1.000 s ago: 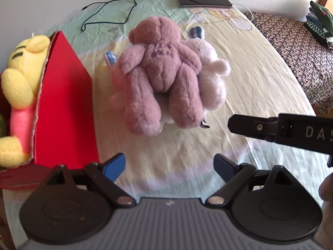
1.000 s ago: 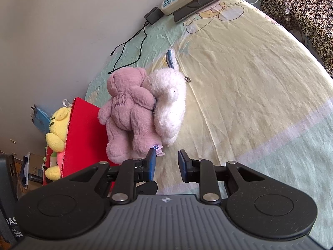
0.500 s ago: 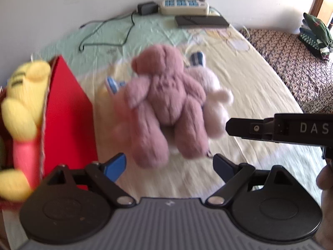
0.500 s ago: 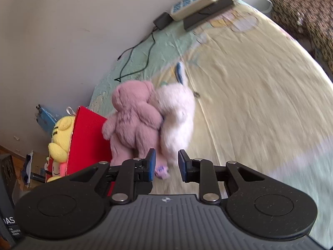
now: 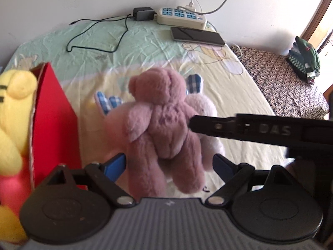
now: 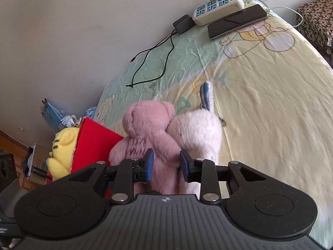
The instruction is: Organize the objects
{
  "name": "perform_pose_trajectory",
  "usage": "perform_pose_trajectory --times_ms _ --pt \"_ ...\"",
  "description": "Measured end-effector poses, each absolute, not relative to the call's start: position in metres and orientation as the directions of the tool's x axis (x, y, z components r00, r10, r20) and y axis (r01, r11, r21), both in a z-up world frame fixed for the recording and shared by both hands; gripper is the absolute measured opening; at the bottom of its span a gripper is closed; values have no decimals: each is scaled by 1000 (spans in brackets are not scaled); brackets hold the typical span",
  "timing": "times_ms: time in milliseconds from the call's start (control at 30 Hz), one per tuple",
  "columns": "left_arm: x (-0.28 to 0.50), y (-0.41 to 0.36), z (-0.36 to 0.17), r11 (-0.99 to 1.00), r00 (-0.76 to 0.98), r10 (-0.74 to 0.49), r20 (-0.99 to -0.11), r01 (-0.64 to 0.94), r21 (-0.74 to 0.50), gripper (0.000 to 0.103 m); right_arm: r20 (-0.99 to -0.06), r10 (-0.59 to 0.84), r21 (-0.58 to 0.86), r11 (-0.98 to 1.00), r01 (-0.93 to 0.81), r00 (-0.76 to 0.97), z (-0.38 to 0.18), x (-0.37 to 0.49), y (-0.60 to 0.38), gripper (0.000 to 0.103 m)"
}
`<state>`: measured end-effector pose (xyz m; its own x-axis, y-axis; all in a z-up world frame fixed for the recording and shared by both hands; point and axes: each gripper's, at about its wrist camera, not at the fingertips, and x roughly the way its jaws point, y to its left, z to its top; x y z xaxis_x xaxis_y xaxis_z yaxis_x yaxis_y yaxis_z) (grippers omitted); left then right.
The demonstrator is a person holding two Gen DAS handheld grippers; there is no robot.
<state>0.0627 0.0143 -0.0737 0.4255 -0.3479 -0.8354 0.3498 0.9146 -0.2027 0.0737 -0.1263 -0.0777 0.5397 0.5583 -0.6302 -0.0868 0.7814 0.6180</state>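
A mauve teddy bear (image 5: 164, 125) lies face down on the bed, on top of a pale pink rabbit plush (image 5: 205, 112) with blue checked ears. My left gripper (image 5: 169, 165) is open, its fingers on either side of the bear's legs. My right gripper (image 6: 166, 164) has its jaws narrowly apart around the bear's arm or side (image 6: 145, 137); I cannot tell if they grip it. Its finger (image 5: 239, 126) crosses the left wrist view by the bear's right side. A red box (image 5: 53, 112) at the left holds a yellow plush (image 5: 14, 108).
A power strip (image 5: 181, 17), a black adapter with cable (image 5: 142, 13) and a dark phone (image 5: 196, 35) lie at the bed's far edge by the wall. A patterned seat (image 5: 285, 83) with folded green cloth (image 5: 303, 58) stands to the right.
Both grippers have moved forward to the mauve bear. The left fingers now straddle its legs, and the right jaws have opened a little and reached its side.
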Motion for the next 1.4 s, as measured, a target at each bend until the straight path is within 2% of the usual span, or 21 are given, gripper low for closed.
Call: perform_pose_trajectory --times_ms 267,333,433,467,533,733,900,967,1033,1067,1233,1400 --pt "84 17 -83 919 427 -349 -834 332 -215 90 -574 628 680 723 -121 525 -87 88 -119 41" --pt "89 18 -88 919 412 -355 -839 321 -231 91 -557 644 698 705 -125 524 -89 91 -117 47" --pt "94 22 -92 921 406 -357 -841 303 -244 92 -541 668 715 685 -139 511 -91 94 -113 49" --pt "94 24 -92 921 407 -357 -841 300 -246 92 -539 674 717 682 -145 505 -90 94 -112 48" --pt "95 26 -92 920 404 -363 -840 298 -255 92 -515 709 745 648 -156 482 -91 94 -112 32" --pt "91 29 -95 915 380 -376 -845 298 -273 89 -466 774 796 578 -179 429 -88 88 -109 24" --pt "79 36 -92 908 378 -394 -838 303 -290 86 -471 779 769 592 -240 413 -77 72 -106 24" --pt "74 36 -92 908 376 -388 -841 310 -281 80 -480 771 766 601 -228 418 -79 70 -106 30" --pt "71 34 -94 908 375 -384 -844 320 -270 79 -499 759 760 615 -210 418 -83 70 -106 40" --pt "70 31 -95 909 377 -377 -846 325 -260 79 -507 757 759 619 -203 413 -85 71 -104 41" --pt "61 30 -92 911 385 -366 -847 332 -243 79 -506 753 734 632 -248 421 -76 60 -101 35" --pt "40 28 -82 896 376 -398 -837 354 -267 79 -518 741 704 653 -280 427 -66 33 -107 34"
